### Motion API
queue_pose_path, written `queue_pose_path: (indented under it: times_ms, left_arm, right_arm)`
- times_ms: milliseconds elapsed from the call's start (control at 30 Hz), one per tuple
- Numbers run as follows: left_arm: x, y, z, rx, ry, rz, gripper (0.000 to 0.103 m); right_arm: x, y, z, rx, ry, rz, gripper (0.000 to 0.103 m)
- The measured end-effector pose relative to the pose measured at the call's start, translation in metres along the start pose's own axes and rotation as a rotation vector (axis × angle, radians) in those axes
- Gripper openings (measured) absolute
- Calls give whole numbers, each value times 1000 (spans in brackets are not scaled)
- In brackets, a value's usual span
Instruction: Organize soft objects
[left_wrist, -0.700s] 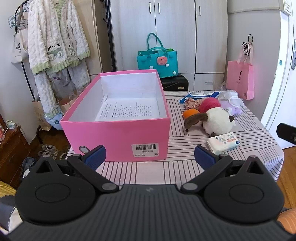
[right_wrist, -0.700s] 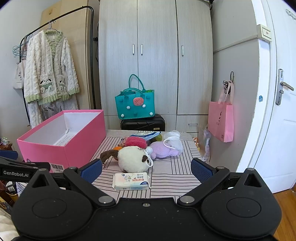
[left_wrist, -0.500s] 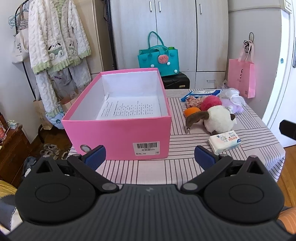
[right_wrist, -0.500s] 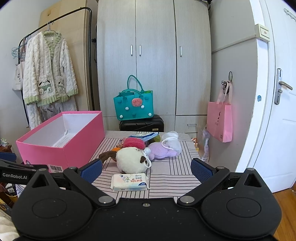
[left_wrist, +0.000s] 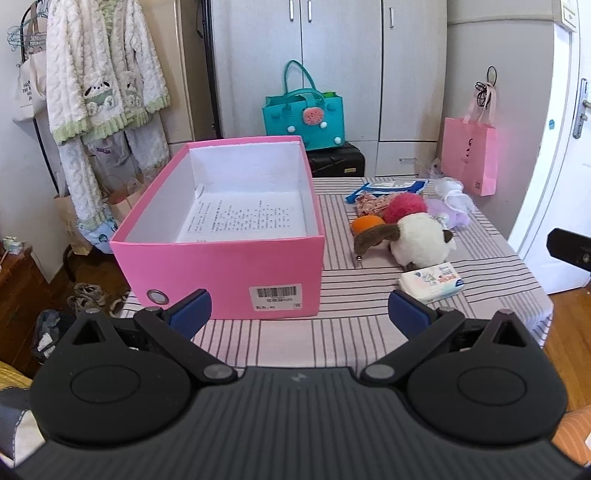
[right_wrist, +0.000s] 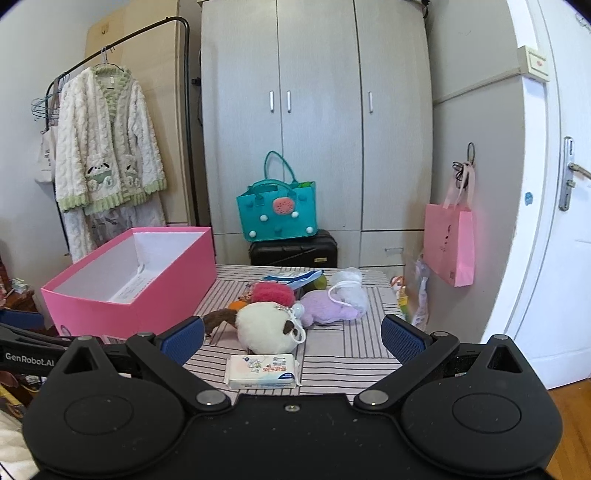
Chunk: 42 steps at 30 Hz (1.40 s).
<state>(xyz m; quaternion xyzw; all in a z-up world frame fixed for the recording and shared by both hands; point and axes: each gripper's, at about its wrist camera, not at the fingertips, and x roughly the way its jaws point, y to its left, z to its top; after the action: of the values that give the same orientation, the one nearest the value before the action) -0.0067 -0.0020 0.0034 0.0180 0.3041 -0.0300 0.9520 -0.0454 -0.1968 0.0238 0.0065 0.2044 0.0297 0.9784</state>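
- Soft toys: white plush (right_wrist: 266, 326), red pompom (right_wrist: 272, 292) and purple plush (right_wrist: 328, 308) clustered on the striped table (right_wrist: 354, 350), right of the pink box (left_wrist: 229, 273).
- Tissue pack (right_wrist: 261, 370): just in front of the white plush.
- Box: open, a printed sheet (left_wrist: 247, 218) inside.
- Left gripper (left_wrist: 299, 314): jaws spread wide, nothing between them.
- Right gripper (right_wrist: 292, 341): likewise spread and empty.

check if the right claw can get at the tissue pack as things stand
Probably yes: the right claw is open and empty, and the tissue pack lies just ahead between its fingers, on the near side of the white plush.
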Motion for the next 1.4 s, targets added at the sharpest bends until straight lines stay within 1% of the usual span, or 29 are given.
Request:
queue_pose_path:
  times_ms: [133,367,600,900,1000,1100,1167,1267,1367,1400]
  left_arm:
    - [-3,-2,1,7,-9,6,103]
    - [-1,-3,1,11,7,-11,103]
    - [0,-5,0,14,27,-29,103]
    - [0,-6,-1,18,31,-34,103]
    - [1,-8,0,26,42,-39,103]
    - [4,-9,2,17,75,-84,103]
    - [5,-11,2,27,76,-109,103]
    - [6,-18,2,57,70,-127,102]
    - [8,-21,4,59,77,-187,100]
    - [9,-22,5,56,73,-196,100]
  right_arm:
    - [-1,-2,2,7,6,19,103]
    - [-1,1,2,3,6,26,103]
    - [-2,2,1,-4,-3,23,103]
    - [-4,0,0,-14,-4,22,103]
    - [-5,-2,1,-25,7,47,103]
    - [-5,-7,2,-24,10,67,103]
    - [-3,-11,2,-22,11,65,103]
    - [1,-18,1,-20,21,73,103]
    - [7,-29,2,13,37,91,103]
    - [9,-34,2,25,32,99,103]
